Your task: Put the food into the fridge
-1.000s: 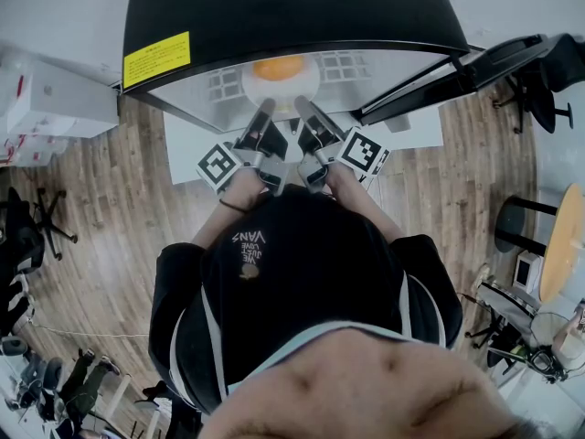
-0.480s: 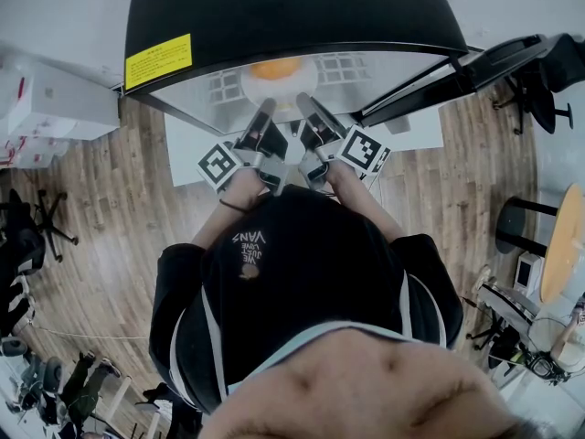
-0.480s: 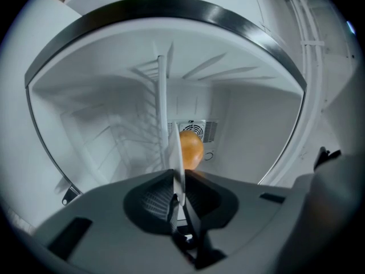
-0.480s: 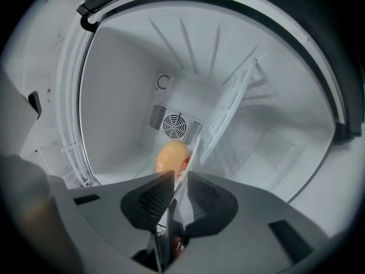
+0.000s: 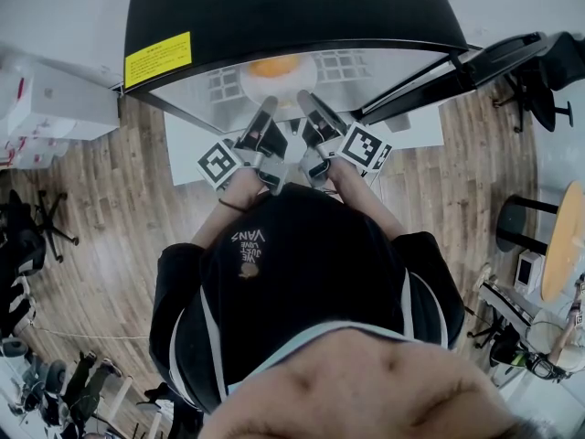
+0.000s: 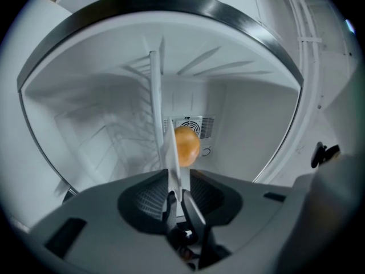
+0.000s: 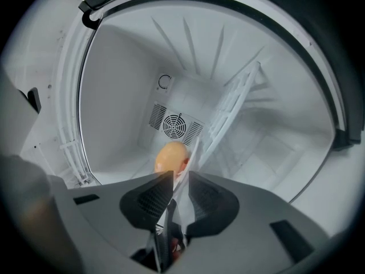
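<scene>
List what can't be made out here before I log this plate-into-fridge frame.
Orange food: its kind; too plain in every view.
Plate: edge-on in both gripper views; far rim under the fridge top in head view.
Whether the plate rests on anything: hidden beneath it in all views.
Yellow label: print too small, head view.

Wooden floor, office chair, round table

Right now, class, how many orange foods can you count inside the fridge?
1: a round orange food on the white plate inside the fridge. More could be hidden elsewhere in it.
</scene>
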Tool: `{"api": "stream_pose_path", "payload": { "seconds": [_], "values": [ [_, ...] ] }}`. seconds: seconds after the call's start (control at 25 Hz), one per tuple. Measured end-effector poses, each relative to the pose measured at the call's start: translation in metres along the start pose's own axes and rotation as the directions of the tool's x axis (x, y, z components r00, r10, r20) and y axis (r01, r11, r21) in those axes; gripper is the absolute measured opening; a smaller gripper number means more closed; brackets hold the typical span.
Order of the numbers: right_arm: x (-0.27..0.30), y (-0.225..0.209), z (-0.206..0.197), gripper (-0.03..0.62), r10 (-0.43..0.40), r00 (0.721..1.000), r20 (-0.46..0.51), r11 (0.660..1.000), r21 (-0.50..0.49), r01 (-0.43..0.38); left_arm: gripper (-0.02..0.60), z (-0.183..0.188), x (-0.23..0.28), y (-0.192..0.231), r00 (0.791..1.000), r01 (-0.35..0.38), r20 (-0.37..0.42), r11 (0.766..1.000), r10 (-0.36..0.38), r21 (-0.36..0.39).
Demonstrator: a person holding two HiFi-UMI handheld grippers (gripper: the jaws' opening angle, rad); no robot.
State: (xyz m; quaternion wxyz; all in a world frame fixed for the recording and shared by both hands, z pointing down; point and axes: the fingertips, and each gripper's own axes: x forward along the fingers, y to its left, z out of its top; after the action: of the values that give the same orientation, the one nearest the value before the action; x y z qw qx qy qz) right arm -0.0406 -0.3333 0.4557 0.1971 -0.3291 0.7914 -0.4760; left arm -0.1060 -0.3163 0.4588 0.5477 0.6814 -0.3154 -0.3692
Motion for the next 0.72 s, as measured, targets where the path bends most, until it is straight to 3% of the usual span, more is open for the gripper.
{"api": "stream_pose_path", "payload": {
  "seconds": [0.2,0.4,0.6,0.72],
  "values": [
    [-0.007,-0.006,0.001,0.099,-0.039,0.999,0.010,0.999,-0.016,0.039,0.112,-0.003,-0.003,0.000,1.000,-0.004,-0.012,1.000,0.004,0.022],
    [-0.011,0.002,0.005,0.134,-0.048,0.999,0.017,0.985,-0.166,0.050,0.123,0.000,-0.010,-0.003,1.000,-0.008,-0.018,0.994,0.010,0.109],
    [-0.017,0.009,0.003,0.147,-0.069,0.998,0.004,0.939,-0.338,0.067,0.124,0.000,-0.019,-0.003,0.999,-0.030,-0.019,0.981,0.035,0.193],
    [-0.020,0.012,-0.001,0.152,-0.085,0.996,-0.005,0.894,-0.442,0.074,0.126,0.000,-0.025,0.000,0.997,-0.062,-0.032,0.953,0.075,0.297]
  ]
}}
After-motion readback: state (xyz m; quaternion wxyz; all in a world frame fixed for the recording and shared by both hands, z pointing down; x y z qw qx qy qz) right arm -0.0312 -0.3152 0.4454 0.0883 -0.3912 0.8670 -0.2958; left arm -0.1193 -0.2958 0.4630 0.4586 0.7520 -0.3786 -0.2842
